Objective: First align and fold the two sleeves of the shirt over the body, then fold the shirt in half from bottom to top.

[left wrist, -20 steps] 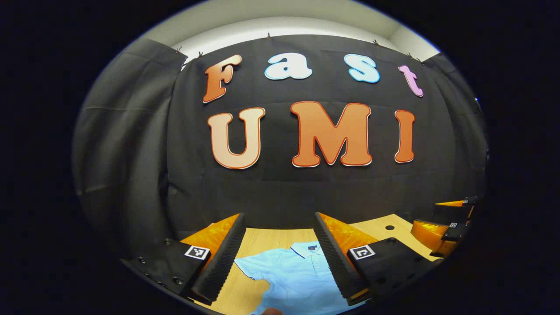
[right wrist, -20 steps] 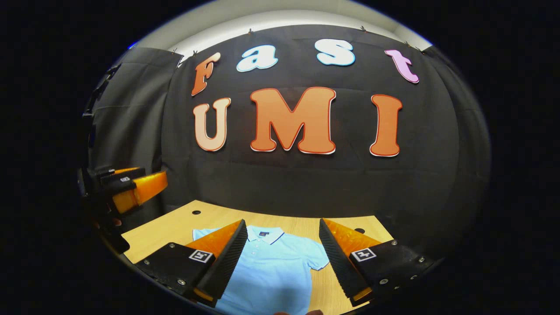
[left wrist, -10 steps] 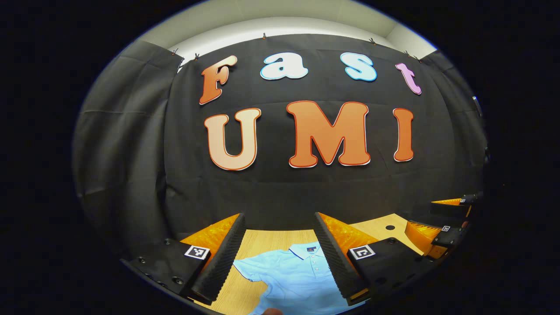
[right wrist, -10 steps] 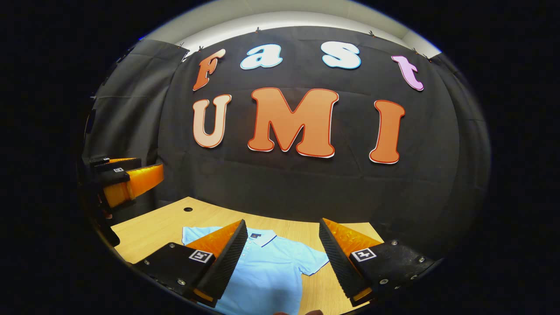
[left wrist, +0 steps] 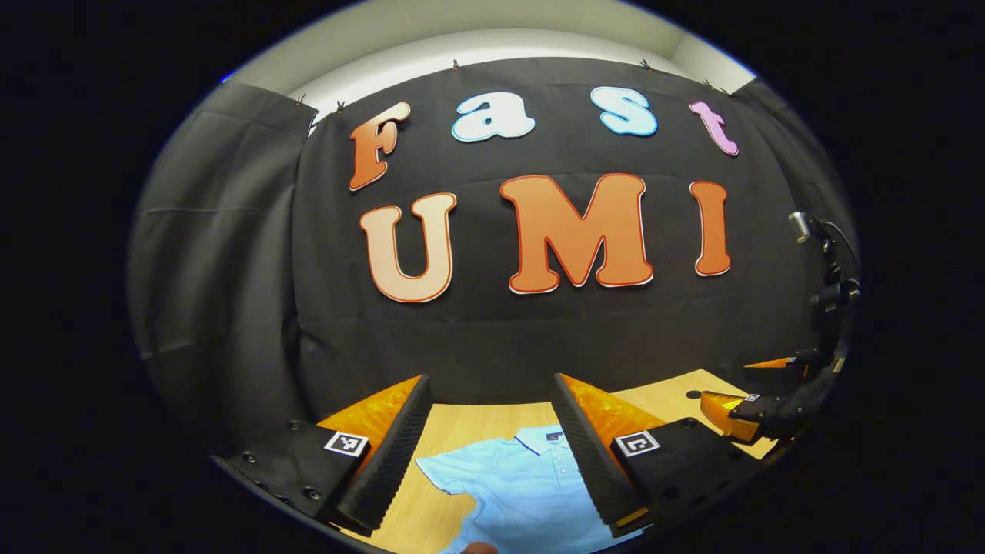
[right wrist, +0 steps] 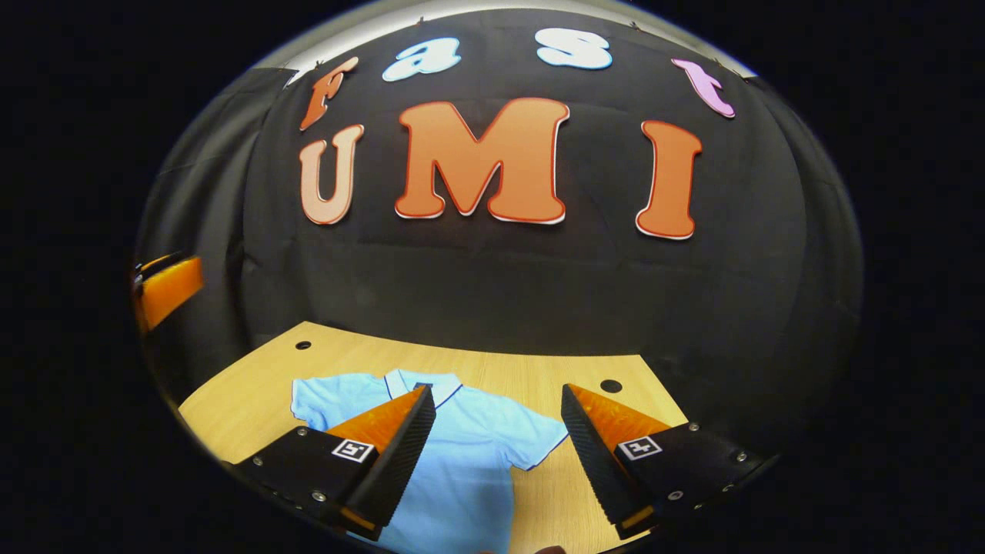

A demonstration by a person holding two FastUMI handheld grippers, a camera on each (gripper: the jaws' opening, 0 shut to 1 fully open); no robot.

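Pale blue cotton marks the task's thing: a light blue short-sleeved polo shirt with a dark-trimmed collar (right wrist: 469, 454) lies flat and face up on the light wooden tabletop (right wrist: 254, 392), collar toward the far black cloth wall and body running toward the near edge. Both short sleeves are spread out to the sides, the right sleeve (right wrist: 542, 442) and the left sleeve (left wrist: 446, 471) alike, so by the look of it no fold has been made and the first step, bringing the sleeves over the body, is only being approached. The left gripper (left wrist: 489, 454) hangs above the near left part of the shirt with its two ridged fingers spread wide and nothing between them; the right gripper (right wrist: 492, 458) is likewise wide open and empty, poised over the shirt's right half, its gap framing the right sleeve and bare wood beside it. In the left gripper view the right gripper shows again at the far right edge. The next move probably calls for each tool to drop toward its own sleeve, pinch the hem or cuff edge cleanly through a single layer, and carry it inward across the chest without dragging the body out of square.
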